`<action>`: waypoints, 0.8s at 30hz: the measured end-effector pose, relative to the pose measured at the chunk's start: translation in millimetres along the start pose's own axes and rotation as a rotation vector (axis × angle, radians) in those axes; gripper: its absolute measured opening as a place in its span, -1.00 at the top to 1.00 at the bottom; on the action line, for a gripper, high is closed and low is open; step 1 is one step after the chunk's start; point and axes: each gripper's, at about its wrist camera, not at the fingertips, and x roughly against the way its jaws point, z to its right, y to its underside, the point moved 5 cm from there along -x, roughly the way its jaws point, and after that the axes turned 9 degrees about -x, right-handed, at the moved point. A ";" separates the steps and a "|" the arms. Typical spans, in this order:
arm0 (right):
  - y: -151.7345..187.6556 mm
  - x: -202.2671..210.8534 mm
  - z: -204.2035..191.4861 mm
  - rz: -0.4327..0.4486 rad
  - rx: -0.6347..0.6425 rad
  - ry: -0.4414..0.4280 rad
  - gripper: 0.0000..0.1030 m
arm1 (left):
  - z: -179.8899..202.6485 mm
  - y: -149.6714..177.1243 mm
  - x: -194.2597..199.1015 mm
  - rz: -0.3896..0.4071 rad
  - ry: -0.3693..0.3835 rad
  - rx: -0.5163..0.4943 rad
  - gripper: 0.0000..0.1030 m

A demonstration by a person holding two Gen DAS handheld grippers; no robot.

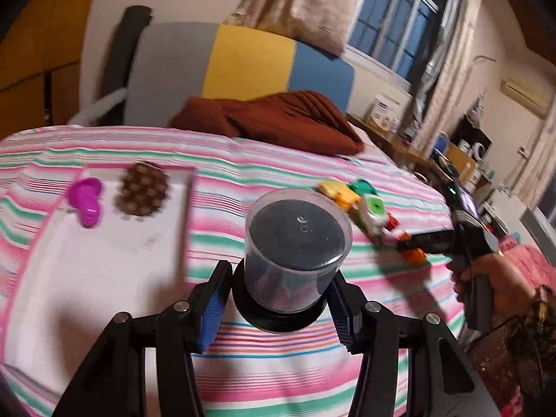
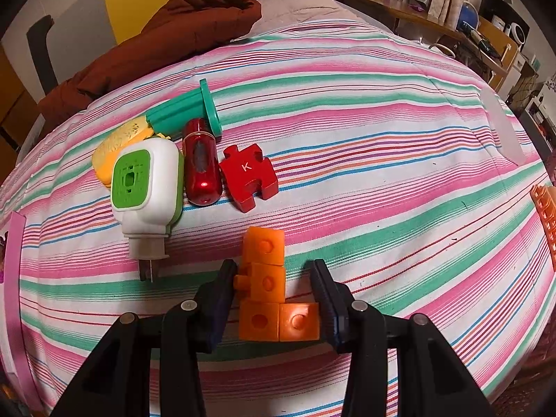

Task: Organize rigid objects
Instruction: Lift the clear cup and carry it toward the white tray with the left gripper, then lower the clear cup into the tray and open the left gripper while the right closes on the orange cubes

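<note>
My left gripper (image 1: 278, 307) is shut on the black base of a clear plastic disc case (image 1: 295, 243) and holds it above the striped bed. To its left a white tray (image 1: 104, 260) holds a magenta toy (image 1: 86, 201) and a pine cone (image 1: 142, 189). My right gripper (image 2: 274, 299) is open around an orange linked-cube block (image 2: 267, 285) lying on the bed. Beyond it lie a white and green plug-in device (image 2: 146, 187), a red capsule (image 2: 201, 163), a red K puzzle piece (image 2: 248, 175), a teal piece (image 2: 187, 109) and a yellow piece (image 2: 118, 149).
A brown jacket (image 1: 278, 118) lies at the head of the bed before a grey, yellow and blue headboard (image 1: 243, 62). An orange grid object (image 2: 545, 215) sits at the right bed edge. A cluttered desk (image 2: 434, 10) stands beyond.
</note>
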 end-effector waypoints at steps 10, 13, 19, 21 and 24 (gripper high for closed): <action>-0.1 1.7 1.7 -0.002 0.002 0.003 0.14 | -98.4 6.9 -2.7 -0.106 -0.167 0.162 -0.05; 0.8 1.8 1.4 -0.001 0.002 0.004 0.14 | -117.3 8.7 -8.4 -0.140 -0.185 0.197 -0.05; 1.0 2.3 0.5 0.001 0.001 0.005 0.14 | -135.7 10.8 -25.9 -0.199 -0.234 0.179 -0.05; 0.5 1.1 -1.0 0.008 0.013 0.008 0.14 | -138.4 10.9 -32.0 -0.218 -0.244 0.169 -0.05; 0.7 1.2 -2.2 0.018 0.033 0.015 0.14 | -148.8 10.3 -40.8 -0.249 -0.276 0.166 -0.06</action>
